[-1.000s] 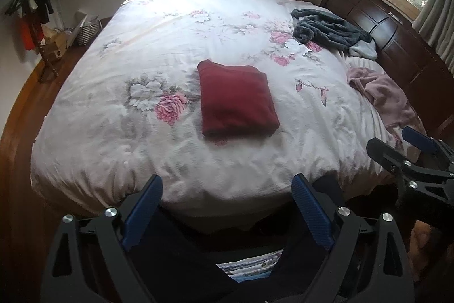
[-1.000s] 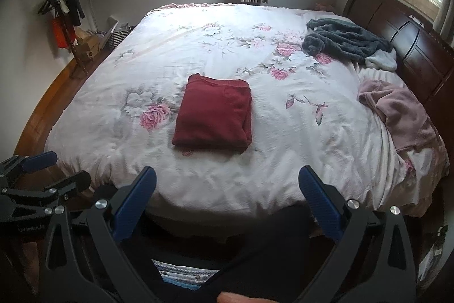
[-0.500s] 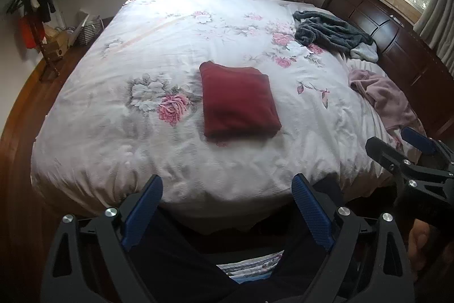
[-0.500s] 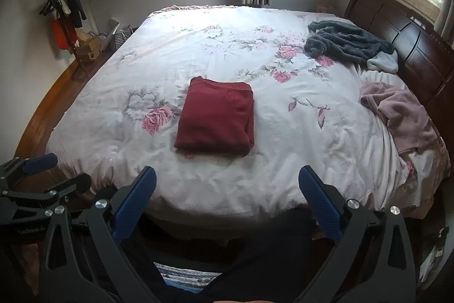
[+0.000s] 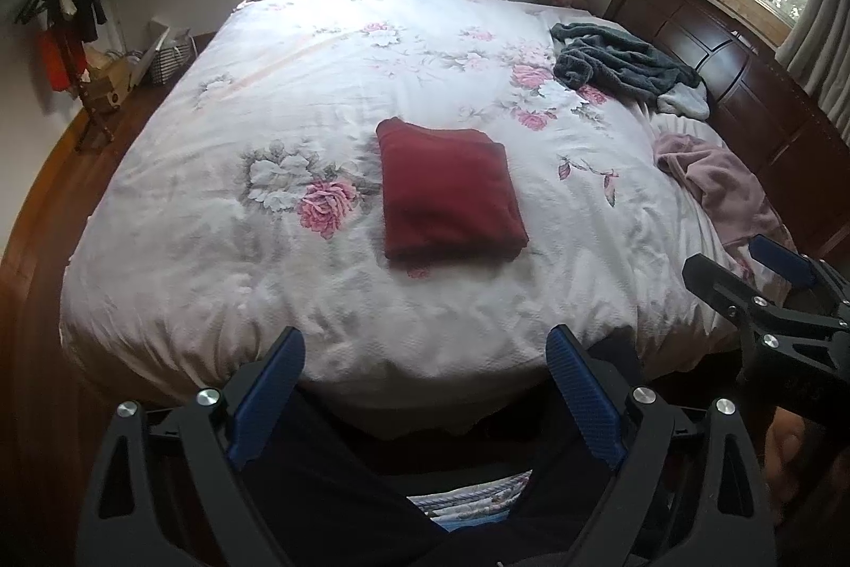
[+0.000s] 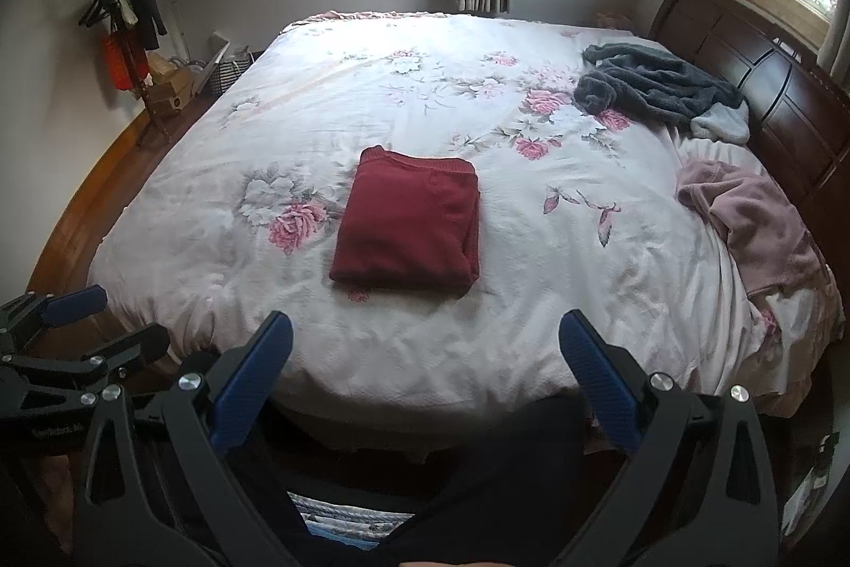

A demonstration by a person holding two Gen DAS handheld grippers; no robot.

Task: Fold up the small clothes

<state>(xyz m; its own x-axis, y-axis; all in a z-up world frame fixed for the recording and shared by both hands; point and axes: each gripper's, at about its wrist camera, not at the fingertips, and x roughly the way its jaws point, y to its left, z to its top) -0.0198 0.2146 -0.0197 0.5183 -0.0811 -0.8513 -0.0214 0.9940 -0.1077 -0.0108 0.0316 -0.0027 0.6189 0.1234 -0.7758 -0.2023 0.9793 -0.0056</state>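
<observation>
The left gripper (image 5: 425, 349) hangs off the near edge of the bed with its blue-padded fingers (image 5: 268, 394) spread wide and nothing between them; the right gripper (image 6: 425, 333) is held the same way, jaws wide apart and empty, just off the same edge. Each tool shows at the margin of the other's view, the two side by side and apart. Below them are the person's dark trouser legs (image 5: 329, 476). Beyond the fingertips lies the white floral bedspread (image 5: 297, 99), and near its middle the dark red garment (image 6: 409, 224) rests as a neat folded rectangle, flat on the cover (its ribbed hem at the far edge, layered folds along its right side), well clear of both grippers. Further out, toward the dark wooden headboard (image 6: 770, 73) on the right, a crumpled grey garment (image 6: 659, 86) sits unfolded with a pale item (image 6: 720, 126) touching it, and a rumpled pink garment (image 6: 754, 216) lies nearer along the right edge. A coat stand (image 6: 127, 14) stands by the left wall.
</observation>
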